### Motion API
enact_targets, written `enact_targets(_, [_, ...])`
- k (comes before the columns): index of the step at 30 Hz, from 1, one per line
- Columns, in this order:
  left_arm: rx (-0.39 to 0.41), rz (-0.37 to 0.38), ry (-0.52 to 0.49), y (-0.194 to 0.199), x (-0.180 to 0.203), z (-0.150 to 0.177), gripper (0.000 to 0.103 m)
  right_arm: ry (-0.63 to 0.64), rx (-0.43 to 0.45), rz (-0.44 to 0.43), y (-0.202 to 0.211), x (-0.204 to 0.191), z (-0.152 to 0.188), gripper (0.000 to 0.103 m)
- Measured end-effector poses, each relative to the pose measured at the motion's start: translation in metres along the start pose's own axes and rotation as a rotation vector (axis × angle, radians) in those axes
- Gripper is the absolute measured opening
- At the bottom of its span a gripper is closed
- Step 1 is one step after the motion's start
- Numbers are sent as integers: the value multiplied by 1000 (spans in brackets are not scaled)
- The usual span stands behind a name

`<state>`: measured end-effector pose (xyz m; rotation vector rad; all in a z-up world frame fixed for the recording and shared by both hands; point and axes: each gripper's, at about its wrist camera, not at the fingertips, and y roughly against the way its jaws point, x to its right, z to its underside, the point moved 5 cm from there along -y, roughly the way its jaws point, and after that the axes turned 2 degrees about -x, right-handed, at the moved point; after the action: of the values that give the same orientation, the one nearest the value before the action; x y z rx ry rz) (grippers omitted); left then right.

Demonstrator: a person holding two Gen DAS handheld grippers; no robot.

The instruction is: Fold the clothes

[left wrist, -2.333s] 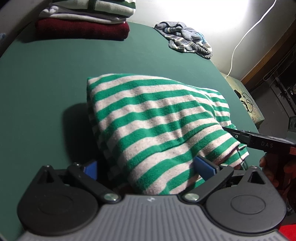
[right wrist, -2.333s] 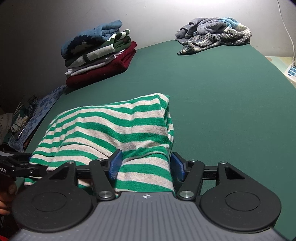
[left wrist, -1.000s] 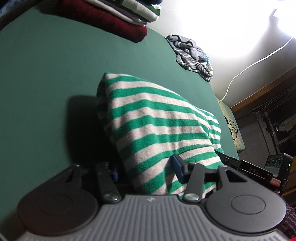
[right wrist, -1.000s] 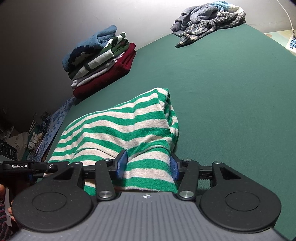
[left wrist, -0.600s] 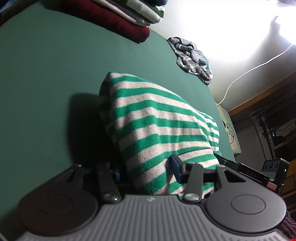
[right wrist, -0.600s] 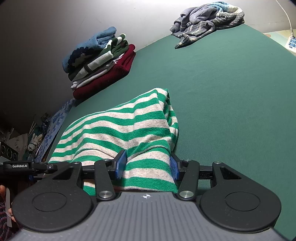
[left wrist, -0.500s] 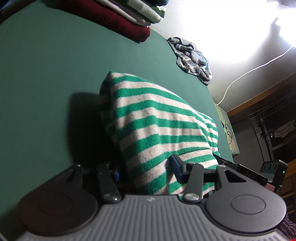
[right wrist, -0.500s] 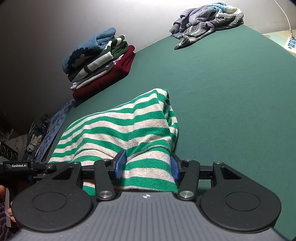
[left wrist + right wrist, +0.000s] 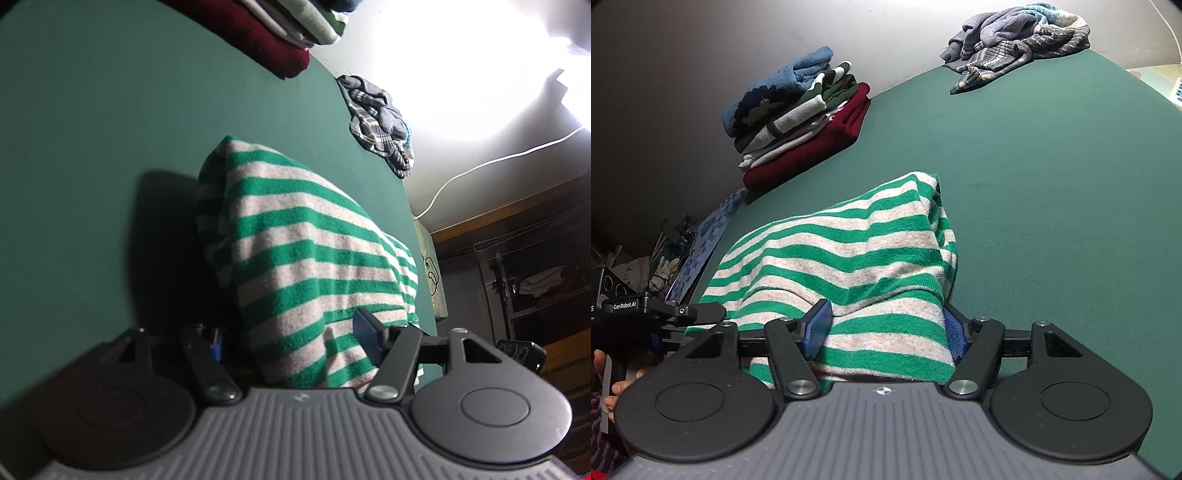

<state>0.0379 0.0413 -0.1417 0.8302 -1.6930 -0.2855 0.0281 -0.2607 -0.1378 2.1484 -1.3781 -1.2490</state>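
Observation:
A folded green-and-white striped sweater [image 9: 295, 240] lies on the green table [image 9: 92, 147], its near end bunched between the fingers of both grippers. My left gripper [image 9: 291, 339] is at the sweater's left near corner. Its jaws are opening, and a dark gap shows between the left pad [image 9: 218, 347] and the cloth. At the right near corner of the sweater [image 9: 849, 258] sits my right gripper [image 9: 885, 328]. Its jaws are opening too, with the blue pads [image 9: 818, 326] standing wide on either side of the cloth.
A stack of folded clothes [image 9: 798, 114] sits at the back left against the wall. A heap of unfolded clothes [image 9: 1015, 40] lies at the far right edge. The left gripper's body [image 9: 661, 314] and a person's hand [image 9: 602, 365] show at the lower left.
Both grippers' jaws have spread wider around the sweater's near end. The left wrist view has rolled a little. The sweater has stayed in place on the table.

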Motion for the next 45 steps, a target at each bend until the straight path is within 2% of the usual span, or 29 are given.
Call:
enact_targets(4, [5, -17, 7, 1, -2, 0, 55, 4, -1, 0, 0, -1, 1, 62])
enact_targets(5, [7, -24, 13, 1, -3, 0, 49, 3, 0, -1, 0, -1, 1, 61])
enact_targets(9, [10, -39, 20, 2, -6, 0, 39, 11, 0, 4, 0, -2, 1, 59])
enact_targets(16, [14, -133, -41, -3, 5, 0, 39, 68, 7, 48, 1, -12, 0, 53])
enact_targets(24, [27, -316, -153, -9, 30, 4, 40, 165, 22, 148, 2, -28, 1, 43])
enact_targets(30, [43, -449, -199, -11, 45, 7, 40, 237, 30, 231, 3, -41, 2, 36])
enact_targets(37, [66, -541, -228, -12, 60, 13, 38, 264, 45, 271, 5, -46, 4, 29])
enact_targets(45, [83, -619, -255, -15, 70, 16, 34, 279, 71, 292, 11, -52, 5, 25])
